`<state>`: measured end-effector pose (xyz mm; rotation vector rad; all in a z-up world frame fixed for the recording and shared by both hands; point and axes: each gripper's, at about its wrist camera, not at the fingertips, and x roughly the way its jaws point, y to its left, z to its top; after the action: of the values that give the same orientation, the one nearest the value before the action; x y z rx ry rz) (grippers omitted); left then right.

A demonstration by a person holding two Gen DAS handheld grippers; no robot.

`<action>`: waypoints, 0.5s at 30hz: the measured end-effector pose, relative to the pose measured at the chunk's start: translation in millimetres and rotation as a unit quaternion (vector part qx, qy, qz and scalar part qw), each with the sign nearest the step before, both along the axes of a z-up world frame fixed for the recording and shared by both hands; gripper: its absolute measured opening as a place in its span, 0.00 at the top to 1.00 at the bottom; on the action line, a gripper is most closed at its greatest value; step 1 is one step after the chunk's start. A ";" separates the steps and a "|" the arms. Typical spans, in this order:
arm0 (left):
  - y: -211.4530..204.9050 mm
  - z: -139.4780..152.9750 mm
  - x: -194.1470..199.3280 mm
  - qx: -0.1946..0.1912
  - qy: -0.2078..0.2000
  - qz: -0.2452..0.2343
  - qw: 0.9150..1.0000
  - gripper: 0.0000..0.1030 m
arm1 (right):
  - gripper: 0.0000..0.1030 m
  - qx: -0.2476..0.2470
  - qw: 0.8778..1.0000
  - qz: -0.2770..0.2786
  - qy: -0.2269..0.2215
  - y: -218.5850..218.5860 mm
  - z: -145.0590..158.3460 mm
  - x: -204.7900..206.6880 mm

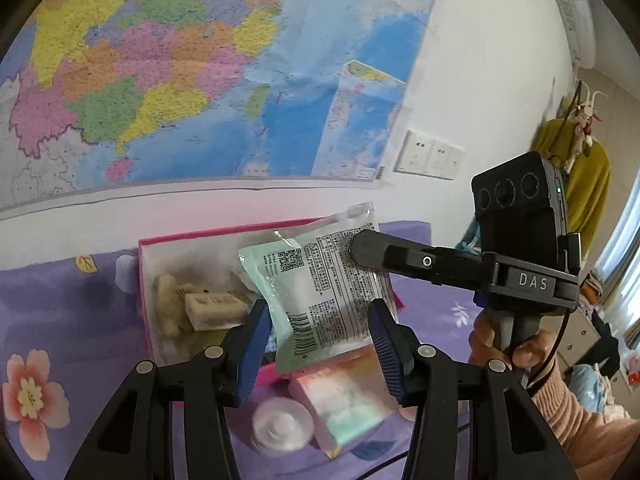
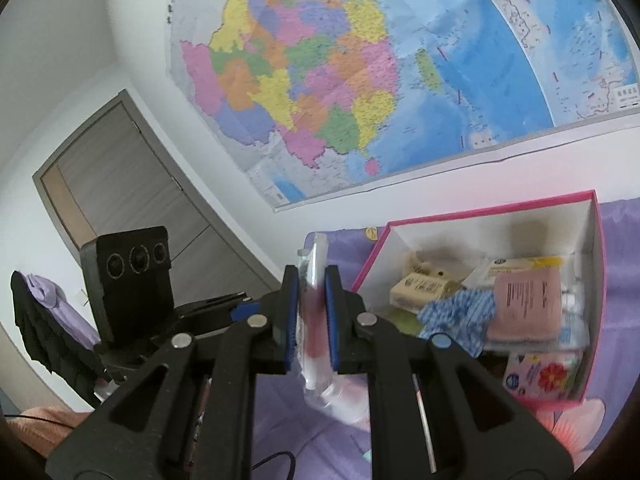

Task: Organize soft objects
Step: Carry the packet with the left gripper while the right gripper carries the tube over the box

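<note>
Holding one flat sealed packet (image 1: 320, 280) edge-on above the near rim of the pink box (image 2: 596, 280), the right tongs (image 2: 312, 312) pinch it between their blue pads (image 2: 332, 320), the jaws pressed nearly together on the thin film. The left tongs (image 1: 316, 344) sit partly spread just beside the packet's lower end; whether their pads actually touch it I cannot tell. The box rests on a purple floral sheet (image 1: 60, 300), against the wall under the map (image 1: 160, 60). Risks, as judged: the slick film could slide out of the narrow pinch if the packet swings, dropping it short of the box onto the sheet; a release too near the rim could leave it hung on the box wall; the left tongs could snag the free end and twist it out of the grip. Count: one packet in hand; inside the box a beige wrapped block (image 2: 424, 292), a blue striped cloth (image 2: 460, 316), a pink packet (image 2: 528, 304) and a flowered packet (image 2: 544, 376), with more half hidden; in front of the box, one pastel pack (image 1: 344, 404) and one round white lidded tub (image 1: 284, 424); two tongs.
</note>
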<state>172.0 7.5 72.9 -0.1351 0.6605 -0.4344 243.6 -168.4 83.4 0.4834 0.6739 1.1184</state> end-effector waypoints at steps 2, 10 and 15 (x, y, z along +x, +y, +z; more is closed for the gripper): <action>2.3 -1.3 5.2 0.001 0.001 0.003 1.000 0.51 | 0.86 0.001 1.000 0.000 0.006 0.9 -3.3 8.5; 6.8 -4.8 22.5 0.008 0.010 0.002 1.000 0.51 | 0.86 0.002 1.000 -0.003 0.018 3.6 -11.2 27.7; 10.4 -5.7 35.7 0.009 0.014 0.005 1.000 0.51 | 0.86 0.004 1.000 -0.007 0.027 4.8 -15.0 39.1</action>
<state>207.7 17.9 67.2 -0.1267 0.6918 -0.4172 282.6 -163.6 68.5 0.5265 0.7131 1.0976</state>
